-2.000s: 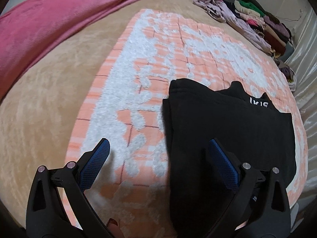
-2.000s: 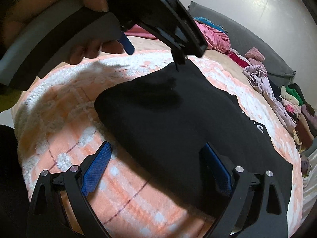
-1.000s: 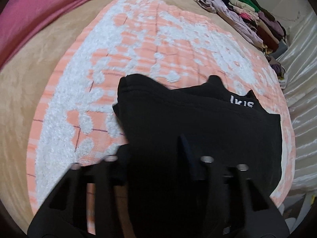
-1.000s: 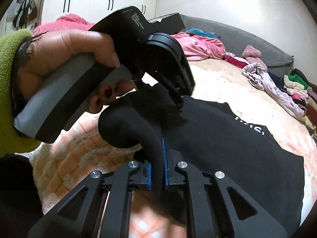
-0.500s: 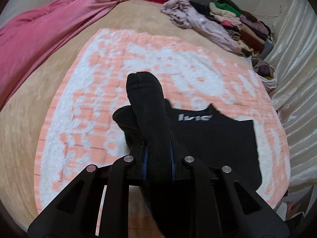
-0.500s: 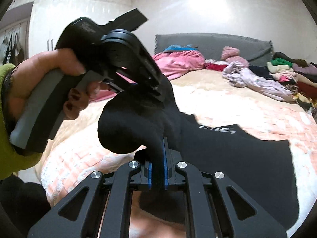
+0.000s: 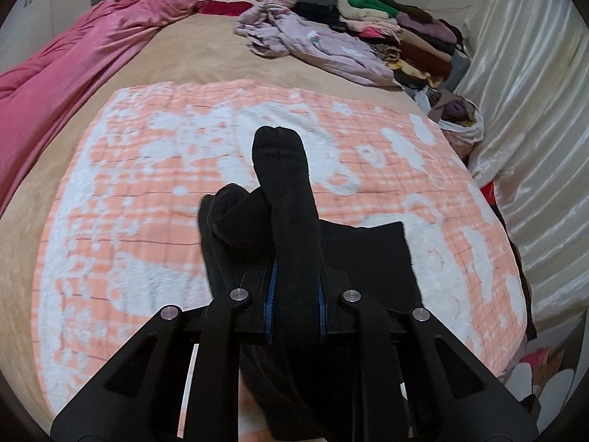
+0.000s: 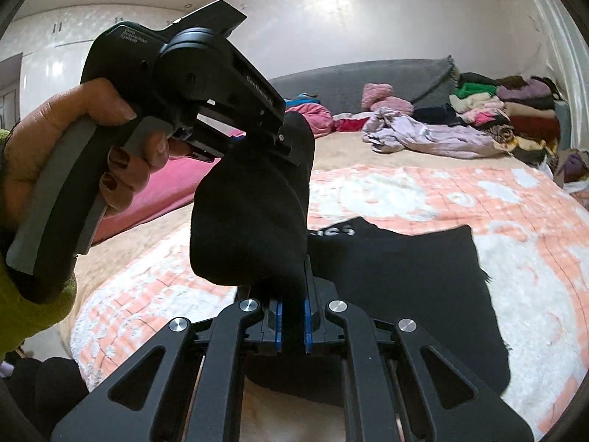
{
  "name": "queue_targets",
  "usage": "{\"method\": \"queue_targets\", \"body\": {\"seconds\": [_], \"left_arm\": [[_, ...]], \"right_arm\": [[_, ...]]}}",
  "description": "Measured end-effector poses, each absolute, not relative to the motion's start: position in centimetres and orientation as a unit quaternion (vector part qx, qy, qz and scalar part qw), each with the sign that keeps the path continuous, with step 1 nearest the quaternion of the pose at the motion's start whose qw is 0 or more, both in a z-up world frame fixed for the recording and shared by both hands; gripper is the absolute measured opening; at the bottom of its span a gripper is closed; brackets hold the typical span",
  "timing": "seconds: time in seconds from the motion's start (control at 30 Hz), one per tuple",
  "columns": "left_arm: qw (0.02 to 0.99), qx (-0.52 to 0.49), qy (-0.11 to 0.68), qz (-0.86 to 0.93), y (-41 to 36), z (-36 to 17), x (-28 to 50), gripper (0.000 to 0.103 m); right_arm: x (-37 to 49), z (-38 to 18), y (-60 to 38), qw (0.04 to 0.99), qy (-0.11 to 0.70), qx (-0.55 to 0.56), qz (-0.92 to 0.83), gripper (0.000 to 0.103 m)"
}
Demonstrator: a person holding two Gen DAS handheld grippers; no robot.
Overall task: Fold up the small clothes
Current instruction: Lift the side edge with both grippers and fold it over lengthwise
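A black garment (image 7: 368,258) with white lettering (image 8: 333,230) lies partly on the orange-and-white checked blanket (image 7: 147,169). One edge of it is lifted off the bed. My left gripper (image 7: 294,287) is shut on a bunched fold of that black cloth, which sticks up past the pads. My right gripper (image 8: 292,305) is shut on another fold of the same garment (image 8: 250,228). In the right wrist view a hand holds the left gripper (image 8: 283,140) just above and left of mine, both gripping the raised edge close together.
A pink quilt (image 7: 84,51) lies along the left of the bed. A lilac garment (image 7: 313,44) and a stack of folded clothes (image 7: 397,33) sit at the far right. A shiny curtain (image 7: 533,118) borders the right side. A grey headboard (image 8: 349,77) stands behind.
Both grippers, shut on the black garment's near edge, have risen and carried it across the bed. The cloth now folds over itself, and more of the room behind shows.
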State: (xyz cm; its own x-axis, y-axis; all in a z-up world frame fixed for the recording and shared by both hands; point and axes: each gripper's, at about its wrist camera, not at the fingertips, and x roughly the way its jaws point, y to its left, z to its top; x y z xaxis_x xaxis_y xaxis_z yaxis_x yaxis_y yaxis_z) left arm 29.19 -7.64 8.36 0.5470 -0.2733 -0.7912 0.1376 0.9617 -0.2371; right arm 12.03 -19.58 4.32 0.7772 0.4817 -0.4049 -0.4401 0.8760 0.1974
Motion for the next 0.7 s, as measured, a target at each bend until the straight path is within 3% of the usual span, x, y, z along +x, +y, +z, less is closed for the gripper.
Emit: {"method": "queue_targets", "body": {"seconds": [0.53, 0.7], "left_arm": [[0.859, -0.001, 0.492, -0.141, -17.4, 4.4, 30.9, 0.010], [0.858, 0.031, 0.481, -0.177, -19.5, 2.5, 30.7, 0.024]], "right_arm": [[12.5, 1.1, -24.9, 0.941, 0.271, 0.077, 0.188, 0.007], [13.2, -0.4, -25.7, 0.934, 0.299, 0.085, 0.175, 0.007]]}}
